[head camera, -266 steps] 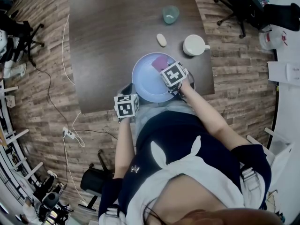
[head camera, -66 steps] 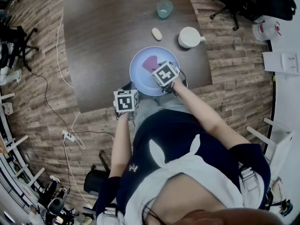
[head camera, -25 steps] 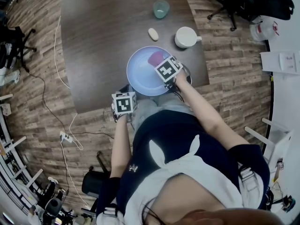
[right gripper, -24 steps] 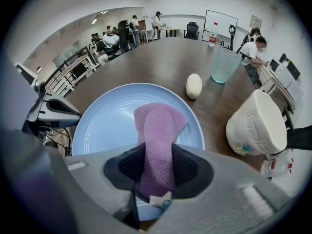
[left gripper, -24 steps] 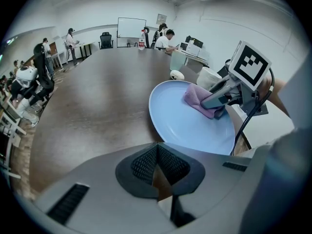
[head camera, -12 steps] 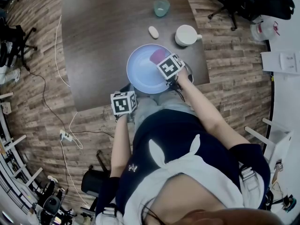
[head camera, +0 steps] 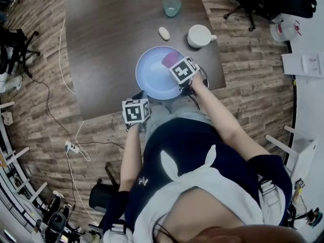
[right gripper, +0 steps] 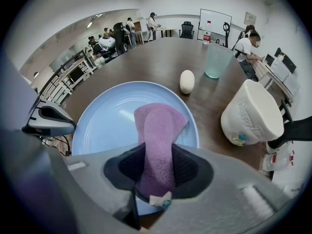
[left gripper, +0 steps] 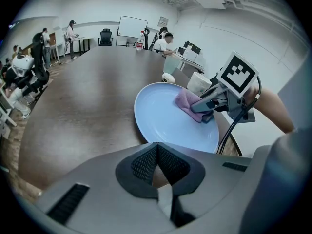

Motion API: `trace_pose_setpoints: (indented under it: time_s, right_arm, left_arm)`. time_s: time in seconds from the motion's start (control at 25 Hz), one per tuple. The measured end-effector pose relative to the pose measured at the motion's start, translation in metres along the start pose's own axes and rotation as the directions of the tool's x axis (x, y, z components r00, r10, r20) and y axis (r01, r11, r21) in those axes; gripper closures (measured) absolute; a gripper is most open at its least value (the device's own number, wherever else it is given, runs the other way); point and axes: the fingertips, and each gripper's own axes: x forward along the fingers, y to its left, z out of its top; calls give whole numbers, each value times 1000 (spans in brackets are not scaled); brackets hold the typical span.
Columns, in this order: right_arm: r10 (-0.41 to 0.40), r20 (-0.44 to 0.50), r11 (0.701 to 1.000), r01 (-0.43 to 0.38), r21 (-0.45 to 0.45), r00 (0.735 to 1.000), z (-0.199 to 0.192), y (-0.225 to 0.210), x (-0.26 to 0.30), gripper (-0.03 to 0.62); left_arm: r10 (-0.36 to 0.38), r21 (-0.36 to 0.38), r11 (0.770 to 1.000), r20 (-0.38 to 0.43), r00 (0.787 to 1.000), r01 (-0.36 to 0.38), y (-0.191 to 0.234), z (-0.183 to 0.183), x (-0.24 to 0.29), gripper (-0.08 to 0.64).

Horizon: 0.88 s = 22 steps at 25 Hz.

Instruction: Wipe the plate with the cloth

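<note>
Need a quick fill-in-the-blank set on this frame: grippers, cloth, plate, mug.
1. The right gripper is shut on a ___ cloth.
2. The plate under the cloth is light ___.
3. The left gripper has its jaws ___, with nothing between them.
4. The mug standing on the table beside the plate is ___.

Missing words: purple; blue; shut; white.

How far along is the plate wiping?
Done: the cloth is clamped in the right hand-held gripper and rests on the plate. In hand: wiping the plate's right side. Left: unclear, as no dirt shows either way. The left hand-held gripper is shut, empty.
</note>
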Motion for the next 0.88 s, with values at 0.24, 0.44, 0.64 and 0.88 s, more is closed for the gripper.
trace_pose_setpoints:
  time_s: [0.24, 0.44, 0.64, 0.88]
  right_arm:
    - [-2, 16, 1000, 2, 2, 1000, 0, 0, -1, 453]
    - [-14, 6, 1000, 13, 17, 1000, -4, 0, -1, 453]
    - [-12, 32, 1000, 11, 9, 999, 1, 5, -3, 453]
    - [3, 37, 1000, -3, 16, 999, -1, 7, 0, 453]
  left_arm:
    - [7, 1, 1000, 2, 1000, -7, 0, -1, 1, 557]
    - [12, 5, 1000, -1, 1000, -12, 0, -1, 1, 557]
    - [13, 4, 1000, 1, 1000, -13, 3, -1, -1, 557]
    - [13, 2, 1000, -1, 1000, -13, 2, -2, 2, 557]
